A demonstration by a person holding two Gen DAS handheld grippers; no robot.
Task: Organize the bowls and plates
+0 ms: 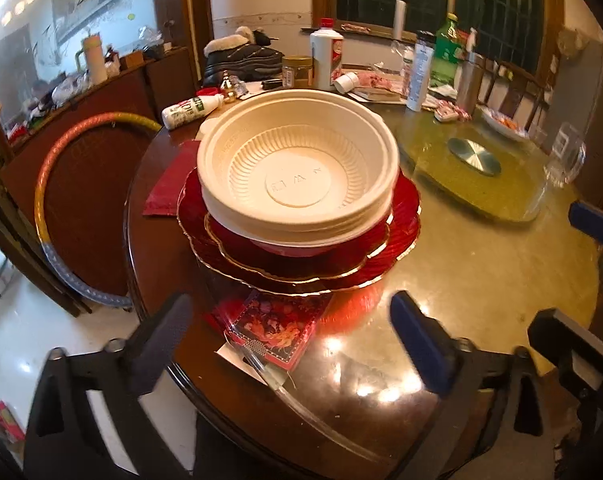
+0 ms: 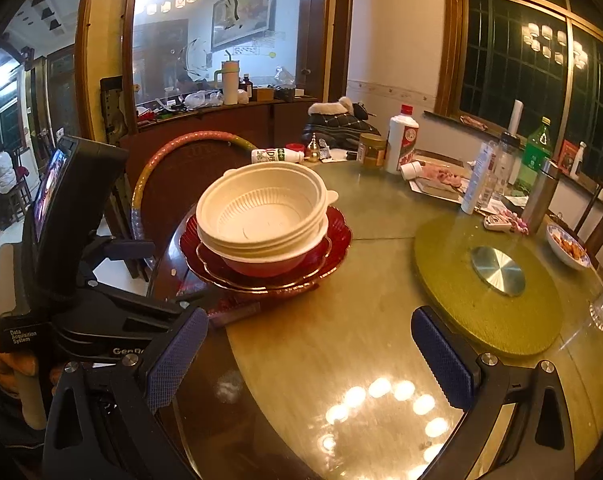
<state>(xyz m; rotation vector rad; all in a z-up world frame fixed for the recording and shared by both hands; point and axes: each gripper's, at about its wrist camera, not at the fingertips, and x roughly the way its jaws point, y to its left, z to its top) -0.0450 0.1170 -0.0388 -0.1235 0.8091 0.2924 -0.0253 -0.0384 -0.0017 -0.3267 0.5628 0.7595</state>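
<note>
Stack of dishes sits on the round table [image 1: 481, 280], toward its left edge, w/ nothing gripping it. Bottom up: big red plate [image 1: 205, 256] w/ gold scalloped rim, smaller red plate [image 1: 237, 240] on it, then a red bowl [image 1: 285, 248], then cream plastic bowls [image 1: 297, 172] nested inside each other, at least 2, top one ribbed inside and empty.

Left gripper [image 1: 289, 340]: fingers spread wide, holding nothing. Stack lies straight ahead of it, centred btwn the two fingers but beyond the tips, not touching. Left finger hangs past the table edge over the floor, right finger over the tabletop. A red patterned packet [image 1: 277, 326] lies flat on the table btwn the gripper and the stack, partly tucked under the big plate's near rim.

Right gripper [image 2: 309, 354]: also spread wide, empty. From it the stack [image 2: 261, 216] is ahead and a bit left, well apart from the tips; bare tabletop btwn them. The left gripper's body shows at the left edge of the right wrist view, beside the stack on its near-left side.

Rel. to the stack: green lazy susan [image 2: 461, 312] w/ metal hub to the right, near but apart. White bottle [image 1: 189, 110] lying on its side just behind-left. Tall white bottle w/ red cap [image 2: 401, 144], jar [image 2: 371, 150] and green bottle [image 2: 535, 152] farther behind-right. Hula hoop [image 1: 57, 184] leans off the table to the left. Red napkin [image 1: 169, 184] sticks out from under the stack's left side
</note>
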